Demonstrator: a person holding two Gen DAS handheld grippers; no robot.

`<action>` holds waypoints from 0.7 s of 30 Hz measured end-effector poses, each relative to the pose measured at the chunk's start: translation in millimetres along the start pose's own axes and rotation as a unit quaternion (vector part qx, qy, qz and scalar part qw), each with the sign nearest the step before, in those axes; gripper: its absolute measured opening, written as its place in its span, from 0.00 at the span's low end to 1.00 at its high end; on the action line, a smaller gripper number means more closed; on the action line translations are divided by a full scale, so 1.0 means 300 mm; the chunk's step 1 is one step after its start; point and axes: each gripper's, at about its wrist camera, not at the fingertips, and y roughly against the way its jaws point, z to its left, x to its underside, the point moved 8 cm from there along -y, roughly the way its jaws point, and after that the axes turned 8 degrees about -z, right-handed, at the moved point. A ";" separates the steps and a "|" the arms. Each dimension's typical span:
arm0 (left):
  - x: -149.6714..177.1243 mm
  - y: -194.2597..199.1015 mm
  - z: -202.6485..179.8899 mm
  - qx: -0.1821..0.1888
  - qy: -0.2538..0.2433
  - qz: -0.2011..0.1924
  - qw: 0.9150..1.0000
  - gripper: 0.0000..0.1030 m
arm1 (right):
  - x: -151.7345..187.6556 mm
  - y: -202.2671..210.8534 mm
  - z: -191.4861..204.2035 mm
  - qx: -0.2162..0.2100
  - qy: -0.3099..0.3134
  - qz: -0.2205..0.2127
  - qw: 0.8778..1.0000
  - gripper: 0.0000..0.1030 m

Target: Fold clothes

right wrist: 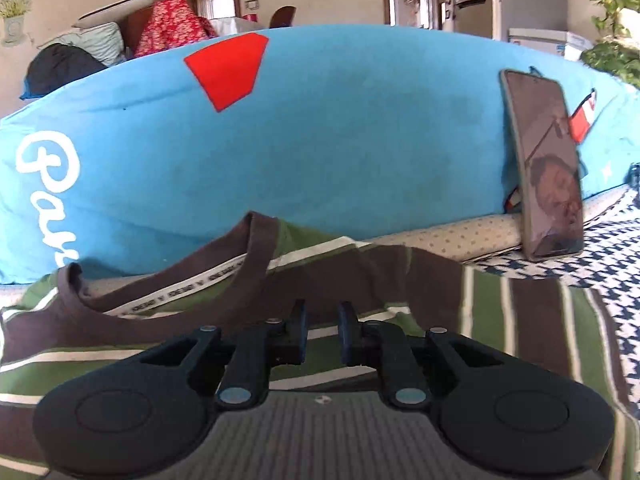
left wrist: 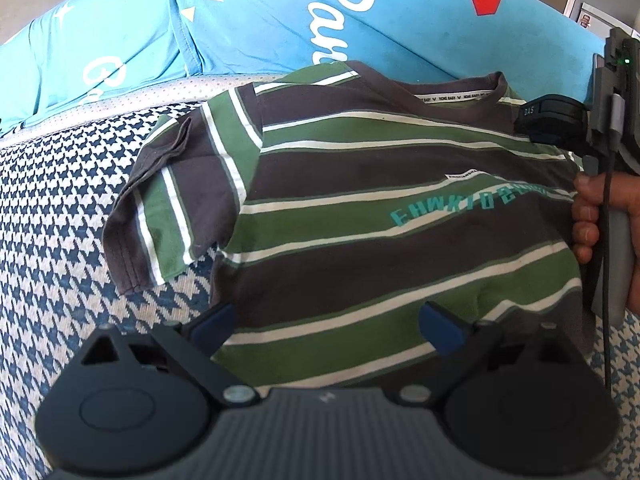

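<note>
Striped shirt [left wrist: 360,216] spread flat on houndstooth cover [left wrist: 60,240], front up, collar [left wrist: 460,92] toward blue cushion [left wrist: 260,28]. Left sleeve laid out to the side, its upper edge curled over. Teal lettering across the chest, its right end lost behind a hand [left wrist: 588,220]. Small white label above the lettering, too small to read.

Left gripper [left wrist: 324,324] low over the hem, fingers spread wide, both blue pads [left wrist: 212,320] clear of cloth between them; left pad at the shirt's side edge, right pad over the lower stripes. Touching the fabric or just above it: cannot tell. Lowest part of the hem hidden under the gripper body.

Right gripper [right wrist: 322,332] at the shoulder near the collar [right wrist: 160,296], fingers narrow with a slim gap showing between the pads. No cloth seen in that gap, though the tips sit against the brown fabric, so a pinch below cannot be ruled out. In the left view only the right gripper's housing and cable visible at the frame edge, fingers cut off, right side of the shirt masked by it.

Phone [right wrist: 544,168] propped upright against the cushion, beyond the right sleeve. Cushion's white script cut off in both views. Room behind blurred by the fisheye.
</note>
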 end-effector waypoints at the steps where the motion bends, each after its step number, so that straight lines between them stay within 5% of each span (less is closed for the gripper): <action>1: -0.003 0.002 0.001 0.000 0.003 0.000 1.000 0.97 | 0.000 0.005 -0.004 -0.007 -0.011 0.007 1.000 0.15; 11: -0.041 0.056 -0.016 0.010 0.005 -0.027 1.000 1.00 | -0.008 0.205 0.007 -0.074 -0.011 0.033 0.997 0.15; 21: -0.035 0.142 -0.101 0.063 -0.028 -0.055 0.996 1.00 | 0.096 0.468 -0.099 -0.077 -0.021 0.063 0.995 0.22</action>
